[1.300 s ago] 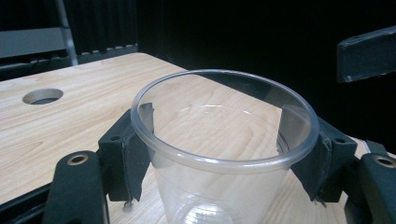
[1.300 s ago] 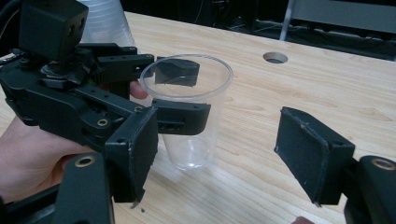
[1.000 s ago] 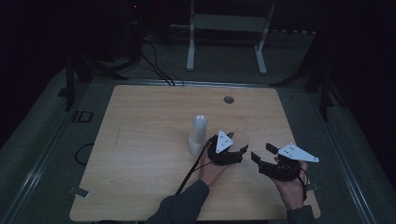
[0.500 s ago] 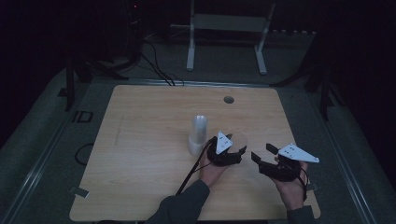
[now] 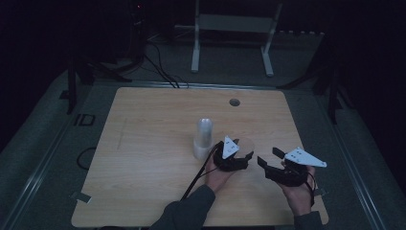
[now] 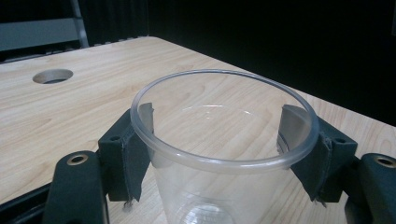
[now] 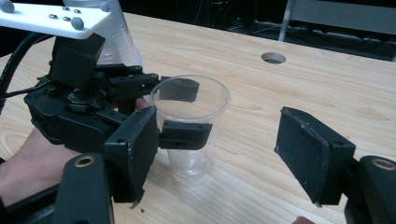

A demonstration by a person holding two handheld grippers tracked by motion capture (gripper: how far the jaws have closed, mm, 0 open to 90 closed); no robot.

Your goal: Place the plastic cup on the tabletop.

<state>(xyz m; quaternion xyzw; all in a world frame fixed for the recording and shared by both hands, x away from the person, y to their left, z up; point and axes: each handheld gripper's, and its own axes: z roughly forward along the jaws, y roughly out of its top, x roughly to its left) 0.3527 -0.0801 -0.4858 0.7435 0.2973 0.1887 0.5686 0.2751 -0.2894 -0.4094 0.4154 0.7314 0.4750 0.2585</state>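
Over the last second nothing on the wooden table (image 5: 143, 143) is moving from its place, and the tall stack of cups (image 5: 204, 138) is staying upright just beside the left gripper (image 5: 235, 154). That gripper is keeping its two pads closed against the wall of the clear cup (image 7: 191, 154), which is standing on the table. The right gripper (image 5: 269, 157) is waiting near it, wide and empty, so I judge the cup is gripped but not yet lifted.
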